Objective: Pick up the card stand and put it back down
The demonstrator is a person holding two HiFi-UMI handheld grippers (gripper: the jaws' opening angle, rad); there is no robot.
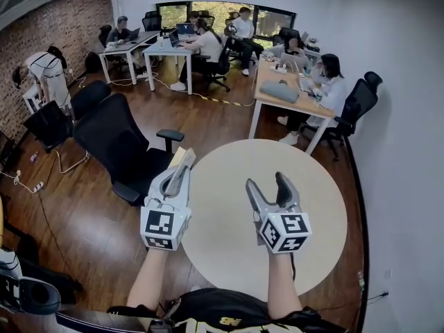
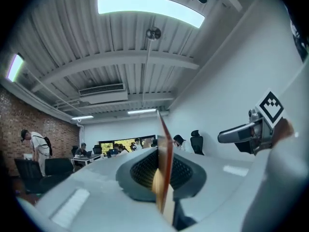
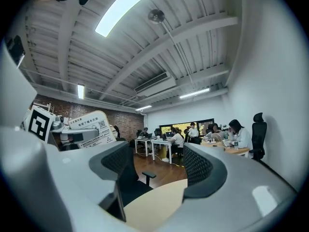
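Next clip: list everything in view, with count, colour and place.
round table: one, beige, centre, in front of the person
card stand: one, white printed face, clamped between jaws near the table's left edge
office chairs: several, black, left of the table
desks: several, white and wood, far end, people seated
left gripper: one, grey, shut on the card stand
right gripper: one, grey, jaws apart, empty, over the table

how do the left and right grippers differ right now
The left gripper is shut on the card stand; the right gripper holds nothing. The left's fingers are together on it; the right's stand apart, with the round table showing between them. Both point forward, side by side.
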